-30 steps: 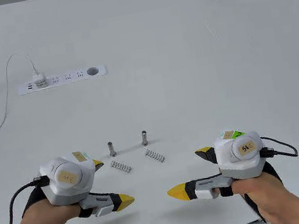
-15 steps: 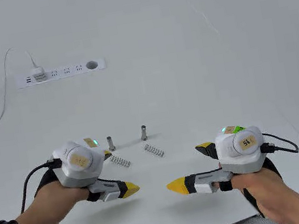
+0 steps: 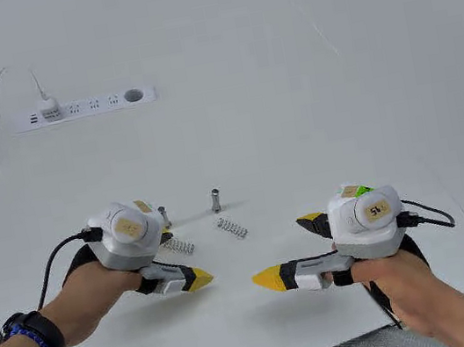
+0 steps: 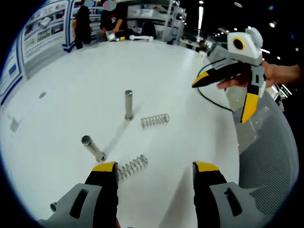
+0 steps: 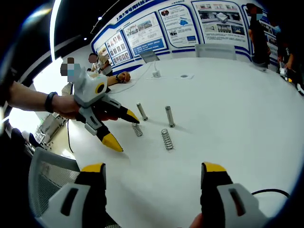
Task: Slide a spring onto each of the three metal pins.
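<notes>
Springs (image 3: 233, 227) look light and squashy, apt to roll, so I judge a soft pinch across the coils near one end best. Head view: both my left gripper (image 3: 181, 255) and right gripper (image 3: 289, 248) gape empty; the left spring (image 3: 177, 247) lies at my left gripper's far jaw, near a pin (image 3: 164, 217). Left gripper view: it lies just off one jaw tip. Right gripper view: the right spring (image 5: 166, 138) lies well ahead.
</notes>
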### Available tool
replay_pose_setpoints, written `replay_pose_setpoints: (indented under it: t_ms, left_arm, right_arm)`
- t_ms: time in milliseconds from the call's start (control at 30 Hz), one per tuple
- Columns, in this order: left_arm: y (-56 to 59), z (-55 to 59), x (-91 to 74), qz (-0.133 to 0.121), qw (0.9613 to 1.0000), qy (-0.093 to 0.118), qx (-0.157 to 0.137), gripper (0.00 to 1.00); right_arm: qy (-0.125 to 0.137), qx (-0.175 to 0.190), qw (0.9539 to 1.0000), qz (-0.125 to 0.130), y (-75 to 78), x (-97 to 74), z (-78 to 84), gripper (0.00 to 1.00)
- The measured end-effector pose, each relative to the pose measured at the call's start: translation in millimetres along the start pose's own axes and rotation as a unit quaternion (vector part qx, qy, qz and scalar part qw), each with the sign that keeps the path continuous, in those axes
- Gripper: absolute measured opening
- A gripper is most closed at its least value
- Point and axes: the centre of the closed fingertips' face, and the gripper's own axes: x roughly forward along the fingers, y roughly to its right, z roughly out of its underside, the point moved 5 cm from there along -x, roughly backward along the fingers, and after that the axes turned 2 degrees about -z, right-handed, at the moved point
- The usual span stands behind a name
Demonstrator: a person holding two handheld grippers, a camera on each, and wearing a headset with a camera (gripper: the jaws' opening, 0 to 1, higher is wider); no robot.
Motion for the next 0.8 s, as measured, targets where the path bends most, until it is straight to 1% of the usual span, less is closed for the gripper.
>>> replay_pose_setpoints:
  t_ms: [200, 267, 333, 433, 567, 633, 700, 733, 767, 800]
  left_arm:
    - [0.6, 9.7, -5.0, -0.004, 1.0, -0.007, 0.002, 0.63]
    - [0.8, 13.4, -6.8, -0.007, 0.9999, -0.008, 0.012, 0.61]
    - [1.6, 17.6, -7.9, -0.007, 0.9997, -0.016, 0.019, 0.59]
    - [2.0, 21.2, -9.7, -0.006, 0.9996, -0.017, 0.02, 0.56]
    - [3.2, 23.6, -10.4, -0.008, 0.9995, -0.018, 0.023, 0.49]
    - [1.1, 25.7, -9.7, -0.019, 0.9995, -0.019, 0.015, 0.42]
    - [-3.6, 28.9, -9.4, -0.035, 0.9991, -0.021, -0.009, 0.36]
    - [-4.2, 27.0, -8.6, -0.038, 0.999, -0.01, -0.024, 0.35]
    - [-6.0, 26.6, -8.3, -0.042, 0.9984, -0.006, -0.038, 0.33]
    - [-7.2, 27.1, -8.3, -0.043, 0.9984, -0.007, -0.036, 0.32]
  right_arm:
    - [-0.002, 0.0, 1.0, -0.001, -0.6, 1.2, 1.6, 0.83]
    - [-0.003, 0.0, 1.0, -0.003, -1.7, 2.1, 1.4, 0.83]
    - [-0.004, -0.001, 1.0, -0.005, -3.1, 3.3, 1.4, 0.83]
    - [-0.005, -0.003, 1.0, -0.007, -4.5, 4.3, 0.9, 0.83]
    - [-0.006, -0.005, 0.9999, -0.008, -5.2, 5.2, 0.4, 0.83]
    - [-0.007, -0.006, 0.9999, -0.009, -5.4, 5.3, 0.3, 0.83]
    - [-0.008, -0.007, 0.9999, -0.009, -5.8, 5.5, 0.2, 0.83]
    - [-0.007, -0.006, 0.9999, -0.009, -5.9, 5.4, 0.0, 0.83]
    - [-0.007, -0.006, 0.9999, -0.009, -5.7, 5.2, -0.4, 0.83]
    - [-0.007, -0.007, 0.9999, -0.009, -5.7, 5.1, -0.5, 0.83]
